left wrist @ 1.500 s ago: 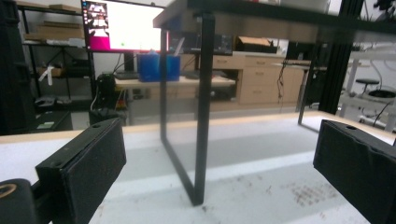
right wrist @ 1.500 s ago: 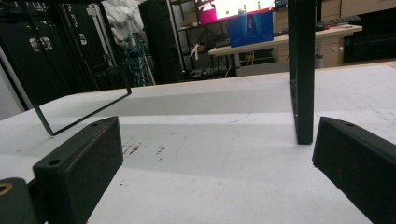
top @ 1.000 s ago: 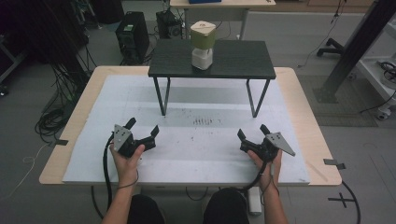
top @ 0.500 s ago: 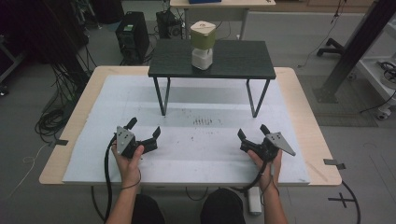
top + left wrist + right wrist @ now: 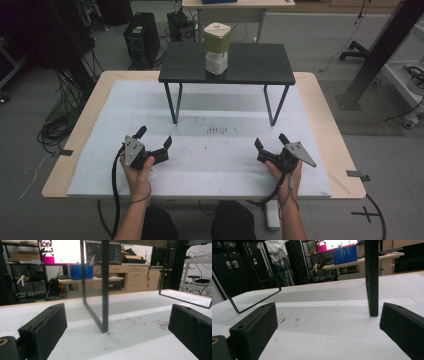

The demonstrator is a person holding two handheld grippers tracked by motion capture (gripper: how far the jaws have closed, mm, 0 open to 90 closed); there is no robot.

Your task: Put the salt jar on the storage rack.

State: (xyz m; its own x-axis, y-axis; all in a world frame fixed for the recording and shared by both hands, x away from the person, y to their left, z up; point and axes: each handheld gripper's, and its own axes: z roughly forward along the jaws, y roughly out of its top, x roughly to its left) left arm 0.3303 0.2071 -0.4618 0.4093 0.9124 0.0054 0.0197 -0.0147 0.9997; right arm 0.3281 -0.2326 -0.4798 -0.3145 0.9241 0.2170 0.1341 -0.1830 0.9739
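Nearest the person, the left gripper [image 5: 154, 141] and right gripper [image 5: 270, 142] sit low on the white mat [image 5: 210, 160], both with jaws wide apart and empty. Farther back, a small black table [image 5: 250, 65] holds a green-and-white carton [image 5: 217, 42], well apart from both. It looks light and a bit crushable, so probably best pinched gently across the flat sides. Can't tell what's inside

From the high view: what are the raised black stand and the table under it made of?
Black stand: likely wood or laminate top, matte with faint grain; thin legs look like black-painted flat metal bar. Table: pale wood-look board at its bare rim, covered by a matte white sheet, scuffed and speckled with dark marks; material unclear.
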